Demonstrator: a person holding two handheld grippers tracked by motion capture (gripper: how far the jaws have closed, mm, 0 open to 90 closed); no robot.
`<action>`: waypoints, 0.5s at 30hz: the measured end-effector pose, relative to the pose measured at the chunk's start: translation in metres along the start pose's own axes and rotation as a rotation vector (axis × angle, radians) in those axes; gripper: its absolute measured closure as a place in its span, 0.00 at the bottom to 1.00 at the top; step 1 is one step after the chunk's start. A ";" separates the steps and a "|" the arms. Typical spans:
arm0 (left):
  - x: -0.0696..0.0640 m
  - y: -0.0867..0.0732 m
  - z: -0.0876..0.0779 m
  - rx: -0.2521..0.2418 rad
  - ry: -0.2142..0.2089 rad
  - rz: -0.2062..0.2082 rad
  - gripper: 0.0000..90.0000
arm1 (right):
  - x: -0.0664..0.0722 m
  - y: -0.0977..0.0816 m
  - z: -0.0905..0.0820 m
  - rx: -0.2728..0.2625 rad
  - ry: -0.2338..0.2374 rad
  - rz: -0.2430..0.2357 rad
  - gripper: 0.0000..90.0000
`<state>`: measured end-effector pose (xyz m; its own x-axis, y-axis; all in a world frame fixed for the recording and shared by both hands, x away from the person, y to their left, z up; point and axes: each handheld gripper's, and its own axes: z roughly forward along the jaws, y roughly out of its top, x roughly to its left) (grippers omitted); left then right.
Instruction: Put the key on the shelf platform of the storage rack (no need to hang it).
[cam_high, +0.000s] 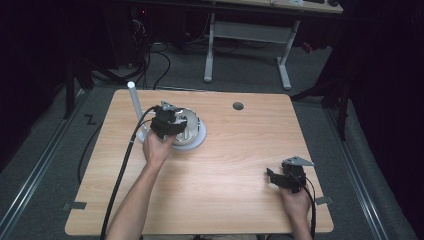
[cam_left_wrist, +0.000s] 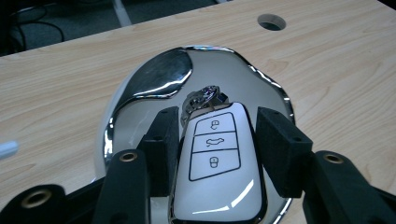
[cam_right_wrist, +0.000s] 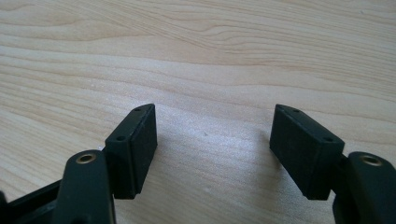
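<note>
A white car key fob (cam_left_wrist: 215, 158) with three buttons and a metal key ring (cam_left_wrist: 203, 98) lies in a shiny chrome dish (cam_left_wrist: 159, 79). My left gripper (cam_left_wrist: 219, 123) is over the dish, its two black pads pressed against the fob's sides. In the high view this gripper (cam_high: 167, 125) sits above the dish (cam_high: 197, 136) at the table's back left. My right gripper (cam_high: 274, 177) rests near the front right of the table. Its jaws (cam_right_wrist: 212, 140) stand wide open over bare wood with nothing between them.
A white upright rod (cam_high: 134, 100) stands just left of the dish. A round cable hole (cam_high: 238, 106) is in the tabletop behind it. A black cable trails from the left gripper off the front edge. Another desk's legs stand on the floor beyond.
</note>
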<state>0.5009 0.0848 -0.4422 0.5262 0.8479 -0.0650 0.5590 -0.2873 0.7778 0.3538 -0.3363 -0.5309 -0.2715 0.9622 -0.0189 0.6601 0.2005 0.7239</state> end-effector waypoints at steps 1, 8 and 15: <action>0.000 0.000 0.000 0.000 0.000 0.000 0.57 | 0.000 0.000 0.000 0.000 0.000 0.000 0.36; 0.006 -0.002 0.006 0.023 0.024 -0.005 0.56 | 0.000 0.000 0.000 0.000 0.000 0.000 0.36; 0.008 -0.004 0.010 0.046 0.037 -0.007 0.56 | 0.000 0.000 0.000 0.000 0.001 0.000 0.36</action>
<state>0.5096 0.0882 -0.4520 0.4982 0.8658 -0.0467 0.5920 -0.3003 0.7479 0.3538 -0.3365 -0.5309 -0.2722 0.9621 -0.0183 0.6603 0.2006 0.7237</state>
